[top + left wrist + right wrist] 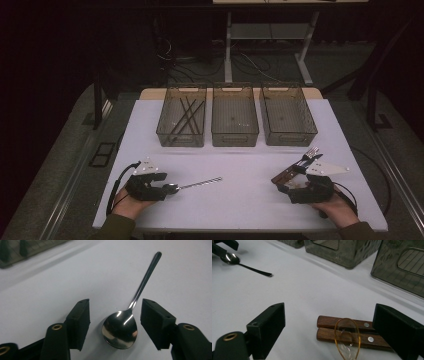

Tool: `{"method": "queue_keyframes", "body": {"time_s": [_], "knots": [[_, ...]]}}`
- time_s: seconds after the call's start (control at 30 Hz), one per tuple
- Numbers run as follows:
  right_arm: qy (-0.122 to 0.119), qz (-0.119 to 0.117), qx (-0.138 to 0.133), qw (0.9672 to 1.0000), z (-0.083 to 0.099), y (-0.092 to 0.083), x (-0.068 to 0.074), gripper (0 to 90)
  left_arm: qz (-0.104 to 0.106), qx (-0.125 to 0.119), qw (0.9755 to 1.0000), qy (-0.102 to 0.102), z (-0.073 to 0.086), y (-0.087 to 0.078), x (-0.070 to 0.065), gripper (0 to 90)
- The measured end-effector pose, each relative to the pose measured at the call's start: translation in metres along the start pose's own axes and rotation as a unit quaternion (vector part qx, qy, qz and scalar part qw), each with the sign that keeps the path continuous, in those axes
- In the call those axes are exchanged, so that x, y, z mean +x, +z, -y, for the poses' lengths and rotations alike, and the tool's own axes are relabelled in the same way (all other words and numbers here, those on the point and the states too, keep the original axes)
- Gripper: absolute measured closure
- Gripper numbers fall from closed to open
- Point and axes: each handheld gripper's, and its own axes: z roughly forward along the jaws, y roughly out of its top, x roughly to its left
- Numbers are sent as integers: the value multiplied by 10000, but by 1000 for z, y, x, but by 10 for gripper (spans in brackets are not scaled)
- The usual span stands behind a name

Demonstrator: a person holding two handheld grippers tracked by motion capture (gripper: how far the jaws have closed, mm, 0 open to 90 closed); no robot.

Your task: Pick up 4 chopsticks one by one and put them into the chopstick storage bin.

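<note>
Spoon (120, 331) first: it lies flat on the white table (240, 200) at your near left, bowl toward you and handle running away to the right. Your left gripper (115, 323) has its jaws spread to either side of the bowl, pads clear of the metal, so nothing is pinched yet. I'd judge you are at the approach-and-grasp step of sorting cutlery. Closing on the round bowl looks risky, since it may squirt out from between the flat pads; you would do better to slide forward to the neck, where the handle starts, settle low to the table, and close there.

Across the back of the table stand three smoky bins. The left bin (170, 136) already holds several dark thin sticks, chopsticks by the look of them; the middle bin (235, 137) and the right bin (290, 137) look bare, though a few small specks in the middle one are too small to tell. Once the spoon is held, you need a lift clear of a bin wall and a release inside.

At your near right, the right gripper (329, 327) hangs with its jaws wide apart around two wooden handles (352, 333) lying side by side, with an amber translucent spoon (347, 338) resting across them. It grips none of these. A fork's tines (311, 151) poke out beyond it in the high view.
</note>
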Motion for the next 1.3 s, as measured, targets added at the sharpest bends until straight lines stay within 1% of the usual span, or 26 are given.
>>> {"method": "queue_keyframes", "body": {"time_s": [0.03,0.07,0.13,0.27,0.37,0.53,0.77,0.93,1.03,1.17,1.3], "knots": [[9,8,-11,10000,0,0,0,110,-18,27,10000,-33,1,1,0,409],[18,7,-9,10000,0,0,0,110,-10,82,10000,-32,1,2,0,415],[13,-1,-1,10000,0,0,0,110,-18,111,9999,-44,2,3,1,424],[-3,-3,-11,10000,0,0,1,110,18,146,9999,-30,2,4,2,440],[11,10,-7,10000,0,0,0,110,22,204,9998,18,2,4,2,451],[-9,3,1,10000,0,0,1,110,41,224,9997,32,3,5,1,470],[-16,3,-6,10000,0,0,1,110,80,406,9990,189,3,7,-2,486],[-13,2,16,10000,0,0,1,110,48,445,9982,398,3,8,-5,511],[-17,7,24,10000,0,0,1,110,99,502,9973,527,2,7,-5,548],[-21,3,23,10000,0,0,1,110,148,544,9965,620,2,7,-8,611],[-22,6,26,10000,0,0,1,110,178,569,9958,694,1,7,-8,641]]}}
